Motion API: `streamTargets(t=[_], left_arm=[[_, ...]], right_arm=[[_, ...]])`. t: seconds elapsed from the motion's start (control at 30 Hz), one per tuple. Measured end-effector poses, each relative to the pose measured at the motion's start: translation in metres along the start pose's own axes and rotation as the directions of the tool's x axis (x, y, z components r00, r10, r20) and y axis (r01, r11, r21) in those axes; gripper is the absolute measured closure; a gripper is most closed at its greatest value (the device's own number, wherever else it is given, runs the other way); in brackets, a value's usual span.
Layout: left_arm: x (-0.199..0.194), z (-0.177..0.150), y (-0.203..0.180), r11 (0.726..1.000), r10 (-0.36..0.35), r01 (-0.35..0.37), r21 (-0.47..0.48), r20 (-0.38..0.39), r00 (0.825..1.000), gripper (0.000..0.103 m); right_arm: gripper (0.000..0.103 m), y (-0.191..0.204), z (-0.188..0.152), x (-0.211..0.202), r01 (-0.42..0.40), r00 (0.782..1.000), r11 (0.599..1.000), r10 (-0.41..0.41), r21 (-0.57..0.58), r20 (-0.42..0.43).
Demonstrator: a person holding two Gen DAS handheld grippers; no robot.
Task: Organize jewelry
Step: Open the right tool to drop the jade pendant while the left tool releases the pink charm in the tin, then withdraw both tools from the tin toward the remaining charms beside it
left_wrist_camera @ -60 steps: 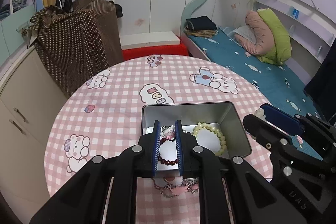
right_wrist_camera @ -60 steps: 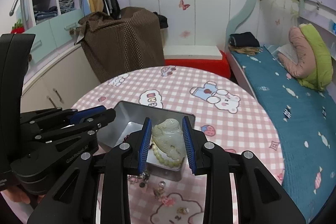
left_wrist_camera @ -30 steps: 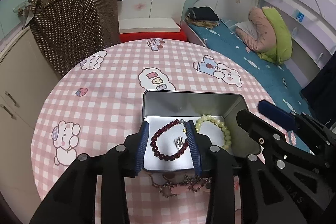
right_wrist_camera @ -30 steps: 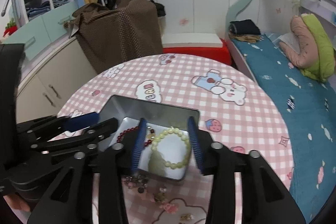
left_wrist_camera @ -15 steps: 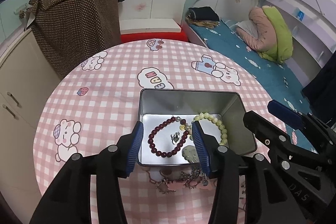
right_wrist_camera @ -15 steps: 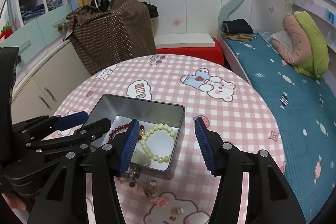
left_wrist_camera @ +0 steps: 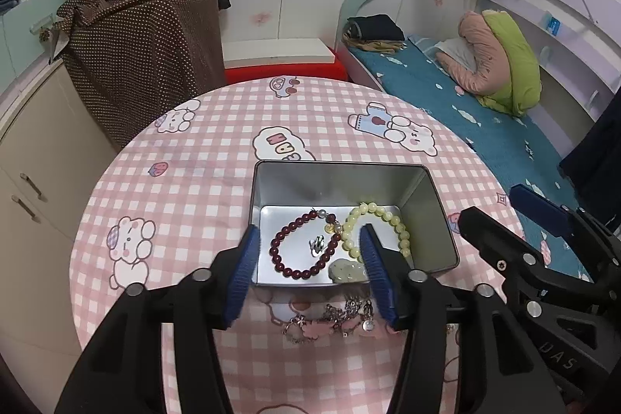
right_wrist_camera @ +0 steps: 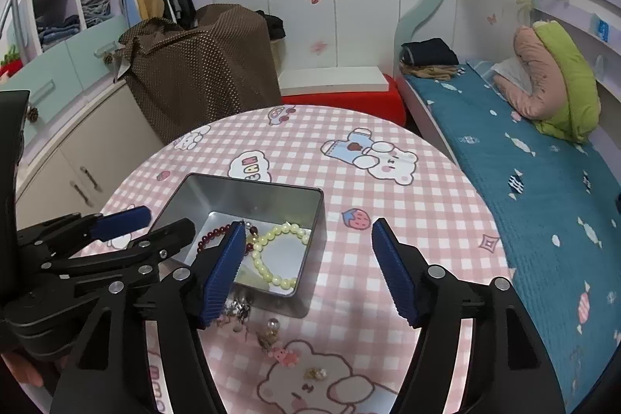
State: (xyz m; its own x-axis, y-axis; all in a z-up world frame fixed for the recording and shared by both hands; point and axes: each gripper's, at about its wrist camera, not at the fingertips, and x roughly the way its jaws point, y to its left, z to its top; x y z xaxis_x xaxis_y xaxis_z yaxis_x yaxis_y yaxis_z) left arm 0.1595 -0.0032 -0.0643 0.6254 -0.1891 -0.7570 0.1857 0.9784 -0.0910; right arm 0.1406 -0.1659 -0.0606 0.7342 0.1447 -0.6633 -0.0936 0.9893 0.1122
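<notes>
Lying nearest to both cameras, the loose jewelry [left_wrist_camera: 330, 319] is a tangle of chain and pink charms on the pink checked desk [left_wrist_camera: 186, 158], just in front of the near wall of the metal tin [left_wrist_camera: 341, 168]. In the left wrist view it sits at the lower centre of the frame, directly between and a little below the tips of the left gripper [left_wrist_camera: 310, 251], and its long axis runs left to right, across the line of the jaws. These jaws stand wide apart and hold nothing. In the right wrist view the same pieces [right_wrist_camera: 271, 332] spread from the lower left toward the lower centre, mostly under the left finger of the right gripper [right_wrist_camera: 308, 239], whose jaws are also wide and empty. So the left gripper seems better lined up for the next pick, I think. Farther up in the frame, inside the tin, lie a dark red bracelet [left_wrist_camera: 302, 246], a pale yellow-green bracelet [left_wrist_camera: 374, 224], a small silver piece [left_wrist_camera: 316, 244] and a pale green pendant [left_wrist_camera: 345, 268] by the near wall.
</notes>
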Motion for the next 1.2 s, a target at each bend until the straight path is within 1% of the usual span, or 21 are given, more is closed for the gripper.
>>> streamTargets(t=[0.03,0.07,0.17,0.3,0.33,0.43,0.53,0.73,0.93,1.1,1.2], left_arm=[[-0.002,-0.001,0.000,1.000,0.004,-0.003,-0.002,0.006,1.000,0.043],[-0.004,-0.002,0.001,1.000,0.002,-0.002,-0.004,0.008,1.000,0.042],[-0.010,-0.005,0.002,1.000,0.006,-0.006,-0.006,0.015,1.000,0.041],[-0.017,-0.011,0.003,1.000,0.017,-0.017,-0.011,0.017,1.000,0.040],[-0.019,-0.013,0.004,1.000,0.024,-0.023,-0.015,0.018,1.000,0.037],[-0.024,-0.017,0.006,0.999,0.038,-0.037,-0.019,0.022,0.999,0.030],[-0.029,-0.022,0.012,0.998,0.053,-0.052,-0.029,0.021,0.998,0.027],[-0.032,-0.034,0.031,0.993,0.089,-0.090,-0.080,-0.006,0.996,0.026],[-0.031,-0.048,0.052,0.985,0.119,-0.122,-0.118,-0.037,0.992,0.026],[-0.029,-0.057,0.065,0.979,0.133,-0.141,-0.145,-0.060,0.989,0.026],[-0.027,-0.061,0.070,0.977,0.137,-0.147,-0.154,-0.073,0.988,0.026]], right_arm=[[0.033,-0.001,-0.001,-0.002,0.002,1.000,1.000,-0.002,0.005,0.000],[0.033,-0.002,-0.001,-0.003,0.002,1.000,1.000,-0.002,0.010,0.000],[0.029,-0.004,-0.004,-0.008,0.008,1.000,1.000,-0.008,0.018,-0.002],[0.022,-0.006,-0.009,-0.014,0.022,1.000,0.999,-0.022,0.026,-0.002],[0.021,-0.007,-0.010,-0.016,0.027,1.000,0.999,-0.027,0.029,-0.004],[0.020,-0.011,-0.014,-0.020,0.049,0.999,0.997,-0.049,0.052,-0.017],[0.020,-0.016,-0.019,-0.024,0.048,0.998,0.996,-0.046,0.077,-0.030],[0.020,-0.026,-0.034,-0.030,0.077,0.996,0.992,-0.072,0.096,-0.050],[0.020,-0.035,-0.046,-0.028,0.091,0.994,0.990,-0.083,0.110,-0.076],[0.020,-0.037,-0.057,-0.023,0.095,0.992,0.991,-0.086,0.098,-0.091],[0.020,-0.037,-0.062,-0.022,0.079,0.994,0.993,-0.072,0.083,-0.088]])
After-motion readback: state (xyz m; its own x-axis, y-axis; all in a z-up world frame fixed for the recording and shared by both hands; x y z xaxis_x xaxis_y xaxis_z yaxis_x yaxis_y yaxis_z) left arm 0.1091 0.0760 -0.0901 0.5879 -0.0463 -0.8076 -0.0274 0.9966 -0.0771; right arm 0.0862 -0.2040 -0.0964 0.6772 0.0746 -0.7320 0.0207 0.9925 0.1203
